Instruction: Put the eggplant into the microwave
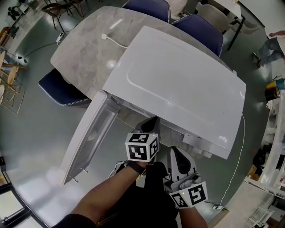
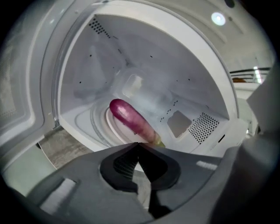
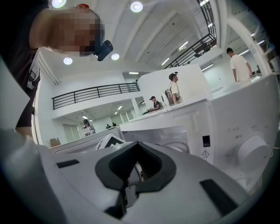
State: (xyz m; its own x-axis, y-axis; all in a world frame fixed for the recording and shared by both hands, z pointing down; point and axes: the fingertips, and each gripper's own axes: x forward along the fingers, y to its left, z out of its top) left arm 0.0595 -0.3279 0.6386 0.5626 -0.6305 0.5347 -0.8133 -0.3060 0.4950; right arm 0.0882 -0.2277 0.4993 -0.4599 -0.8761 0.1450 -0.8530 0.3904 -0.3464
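Light was bright and even, coming from round ceiling lamps [image 3: 136, 6] overhead. The microwave [image 1: 178, 89] carried soft glare on its white top, and the grey floor [image 1: 40, 147] showed a broad sheen. Inside the cavity the light was dimmer and bluish. The eggplant [image 2: 131, 119] bore a thin highlight and looked slightly soft, perhaps from motion. All three views bent strongly at the edges, with dark vignetted corners. The bodies of the left gripper [image 2: 139, 144] and right gripper [image 3: 138, 143], close to the lens, were blurred.
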